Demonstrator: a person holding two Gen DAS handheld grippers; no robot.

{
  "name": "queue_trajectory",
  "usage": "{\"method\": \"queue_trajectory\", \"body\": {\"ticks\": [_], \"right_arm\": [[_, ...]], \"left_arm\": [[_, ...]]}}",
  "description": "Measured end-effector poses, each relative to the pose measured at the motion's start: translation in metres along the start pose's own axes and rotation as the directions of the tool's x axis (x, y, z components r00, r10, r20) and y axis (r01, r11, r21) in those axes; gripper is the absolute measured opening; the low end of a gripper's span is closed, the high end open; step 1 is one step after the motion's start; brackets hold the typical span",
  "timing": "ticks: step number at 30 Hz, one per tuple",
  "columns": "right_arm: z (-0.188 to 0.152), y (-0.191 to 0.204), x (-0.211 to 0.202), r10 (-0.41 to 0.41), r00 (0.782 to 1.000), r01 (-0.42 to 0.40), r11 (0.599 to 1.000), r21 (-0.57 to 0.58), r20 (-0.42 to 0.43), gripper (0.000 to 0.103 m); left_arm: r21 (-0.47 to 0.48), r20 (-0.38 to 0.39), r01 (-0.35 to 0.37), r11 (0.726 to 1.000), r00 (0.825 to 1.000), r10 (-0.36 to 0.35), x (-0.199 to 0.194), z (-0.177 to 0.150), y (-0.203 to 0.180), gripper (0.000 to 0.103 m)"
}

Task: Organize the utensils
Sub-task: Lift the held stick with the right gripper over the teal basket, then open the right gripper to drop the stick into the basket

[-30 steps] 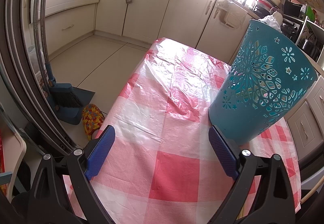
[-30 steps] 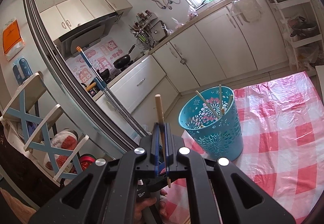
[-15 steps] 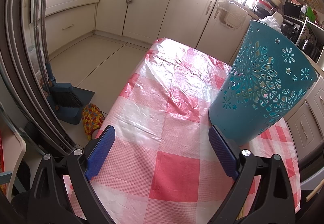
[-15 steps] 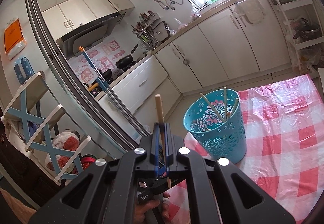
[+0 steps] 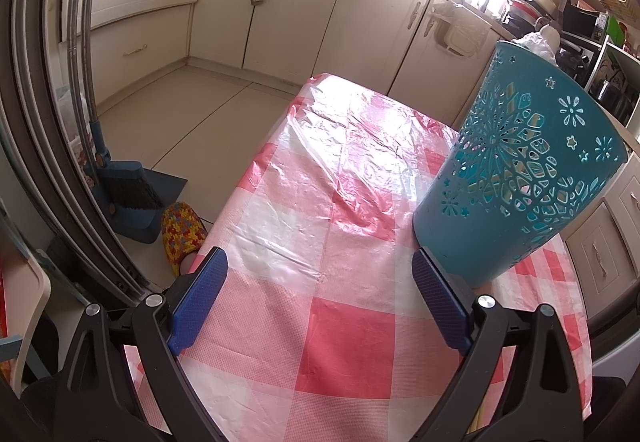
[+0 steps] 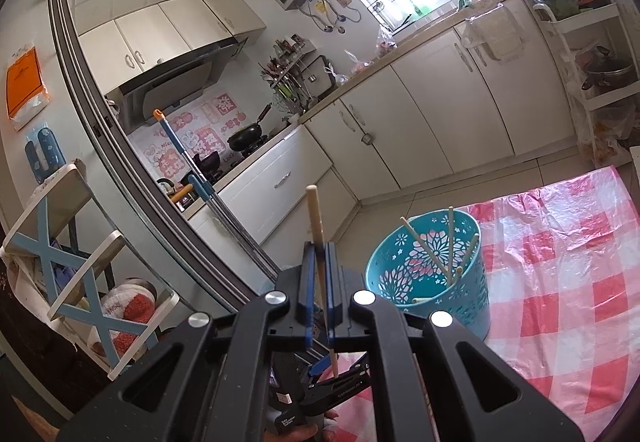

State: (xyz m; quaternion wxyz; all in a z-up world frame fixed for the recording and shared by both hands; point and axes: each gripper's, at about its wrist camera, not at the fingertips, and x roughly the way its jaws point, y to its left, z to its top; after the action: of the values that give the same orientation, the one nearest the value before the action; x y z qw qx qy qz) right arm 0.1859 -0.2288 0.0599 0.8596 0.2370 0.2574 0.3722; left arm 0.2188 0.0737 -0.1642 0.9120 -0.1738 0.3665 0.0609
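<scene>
Wooden chopstick (image 6: 320,238) stands clamped in the right gripper (image 6: 319,254), left of the teal basket (image 6: 434,274); left gripper (image 5: 320,274) gapes wide, empty.

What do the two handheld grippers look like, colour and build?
Both match: the left gripper and right gripper have matte black plastic frames with triangular cut-outs, round silver pivot bolts, and flat textured blue finger pads. No cables or sleeves are visible.

I am looking into a home kitchen: cream cabinets (image 6: 436,114) run under a countertop (image 6: 404,54) along two walls, and a range hood (image 6: 172,82) hangs above a stove holding a black wok (image 6: 246,132). A rack of cooking tools (image 6: 286,82) stands on the counter, and a broom and dustpan (image 5: 128,190) lean on the tiled floor (image 5: 192,110).
</scene>
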Motion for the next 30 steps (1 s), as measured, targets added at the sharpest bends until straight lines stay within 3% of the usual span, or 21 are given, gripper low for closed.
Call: {"method": "queue_trajectory", "body": {"ticks": [13, 17, 19, 24, 30], "right_arm": [[0.049, 0.006, 0.01, -0.013, 0.996, 0.017, 0.999, -0.046, 0.092, 0.006], [0.062, 0.017, 0.015, -0.075, 0.988, 0.094, 0.986, -0.135, 0.138, 0.006], [0.059, 0.02, 0.024, -0.143, 0.978, 0.173, 0.965, -0.2, 0.155, 0.006], [0.033, 0.003, 0.061, -0.259, 0.961, 0.276, 0.924, -0.265, 0.097, 0.006], [0.006, -0.023, 0.081, -0.306, 0.952, 0.297, 0.923, -0.245, 0.003, 0.006]], "left_arm": [[-0.001, -0.002, 0.006, 1.0, 1.0, -0.006, 0.0, 0.0, 0.0, 0.09], [-0.004, -0.004, 0.006, 1.0, 1.0, -0.007, 0.001, 0.0, 0.0, 0.09], [-0.006, -0.005, 0.007, 1.0, 1.0, -0.007, 0.001, 0.0, 0.0, 0.09], [0.0, -0.003, 0.007, 1.0, 1.0, -0.007, 0.001, 0.001, 0.0, 0.09], [-0.004, -0.003, 0.008, 1.0, 1.0, -0.008, 0.001, 0.001, 0.001, 0.09]]}}
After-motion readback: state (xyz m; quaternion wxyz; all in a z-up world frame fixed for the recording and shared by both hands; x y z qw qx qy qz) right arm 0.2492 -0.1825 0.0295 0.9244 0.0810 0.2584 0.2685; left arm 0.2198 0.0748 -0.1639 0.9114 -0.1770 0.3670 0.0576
